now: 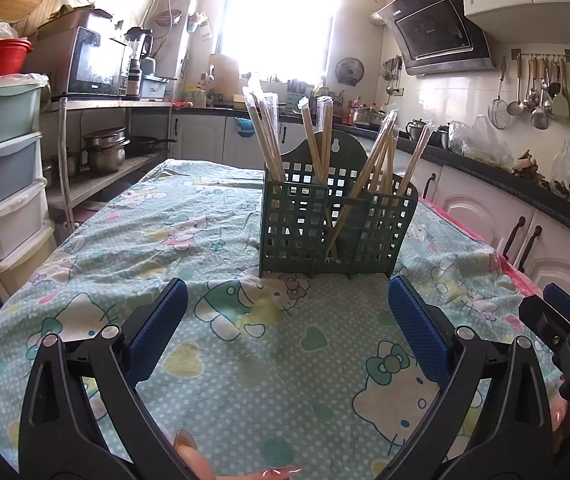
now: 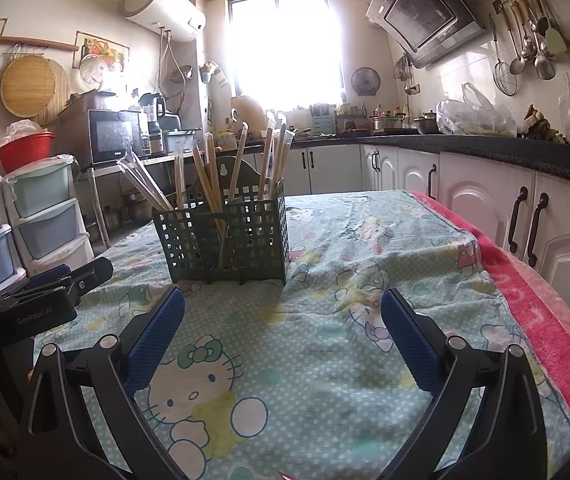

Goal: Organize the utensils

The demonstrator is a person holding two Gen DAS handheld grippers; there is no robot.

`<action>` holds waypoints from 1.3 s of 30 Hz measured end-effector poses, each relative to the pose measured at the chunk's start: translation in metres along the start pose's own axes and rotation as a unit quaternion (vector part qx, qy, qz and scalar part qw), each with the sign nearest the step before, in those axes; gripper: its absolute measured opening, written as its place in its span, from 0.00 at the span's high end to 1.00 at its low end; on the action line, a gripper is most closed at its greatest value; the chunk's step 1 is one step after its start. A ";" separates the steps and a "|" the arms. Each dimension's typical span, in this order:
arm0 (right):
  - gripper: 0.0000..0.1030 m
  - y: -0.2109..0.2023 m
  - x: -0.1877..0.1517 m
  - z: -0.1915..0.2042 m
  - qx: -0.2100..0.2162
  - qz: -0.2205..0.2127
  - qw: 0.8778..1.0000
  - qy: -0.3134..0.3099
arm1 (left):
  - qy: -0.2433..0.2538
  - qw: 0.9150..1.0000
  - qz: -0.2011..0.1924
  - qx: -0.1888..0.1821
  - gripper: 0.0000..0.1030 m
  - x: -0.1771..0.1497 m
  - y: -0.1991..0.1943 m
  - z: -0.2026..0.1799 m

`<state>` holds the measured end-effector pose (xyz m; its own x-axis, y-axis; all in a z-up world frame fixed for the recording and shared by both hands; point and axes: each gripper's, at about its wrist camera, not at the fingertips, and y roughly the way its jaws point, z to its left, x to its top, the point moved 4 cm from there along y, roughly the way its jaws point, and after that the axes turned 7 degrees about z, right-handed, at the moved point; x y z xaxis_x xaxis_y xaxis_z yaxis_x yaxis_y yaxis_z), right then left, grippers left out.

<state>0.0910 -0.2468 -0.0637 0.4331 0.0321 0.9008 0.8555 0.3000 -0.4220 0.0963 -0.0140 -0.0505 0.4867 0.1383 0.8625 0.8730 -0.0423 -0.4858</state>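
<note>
A dark green slotted utensil holder (image 1: 337, 224) stands upright on the table, with several plastic-wrapped wooden chopsticks (image 1: 269, 136) leaning in its compartments. It also shows in the right wrist view (image 2: 225, 240), with the chopsticks (image 2: 209, 176) in it. My left gripper (image 1: 287, 320) is open and empty, low over the cloth in front of the holder. My right gripper (image 2: 283, 328) is open and empty, in front of and right of the holder. The right gripper's body (image 1: 565, 328) shows at the left wrist view's right edge; the left gripper's body (image 2: 45, 292) shows at the right wrist view's left edge.
The table wears a mint cartoon-cat cloth (image 1: 245, 352) over a pink towel (image 2: 545, 312). White cabinets and a dark counter (image 2: 505, 148) run along the right. Plastic drawers (image 1: 5, 168) and a metal shelf with a microwave (image 1: 97, 64) stand on the left.
</note>
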 end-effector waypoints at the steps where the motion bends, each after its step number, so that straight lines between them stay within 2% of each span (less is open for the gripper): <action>1: 0.07 0.000 0.000 0.000 0.000 0.000 1.000 0.000 | 0.000 1.000 0.000 0.000 0.10 0.000 0.000 0.000; 28: 0.06 -0.001 0.001 0.001 0.000 -0.003 1.000 0.000 | 0.001 1.000 0.003 0.004 0.10 -0.001 0.003 0.000; 39: 0.06 -0.004 0.006 -0.006 -0.017 -0.007 1.000 0.011 | 0.005 1.000 0.015 0.012 0.10 -0.002 0.007 -0.001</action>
<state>0.0918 -0.2532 -0.0577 0.4262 0.0065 0.9046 0.8709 0.2675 -0.4122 0.1012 -0.0157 -0.0558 0.5137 0.1265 0.8486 0.8567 -0.0226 -0.5152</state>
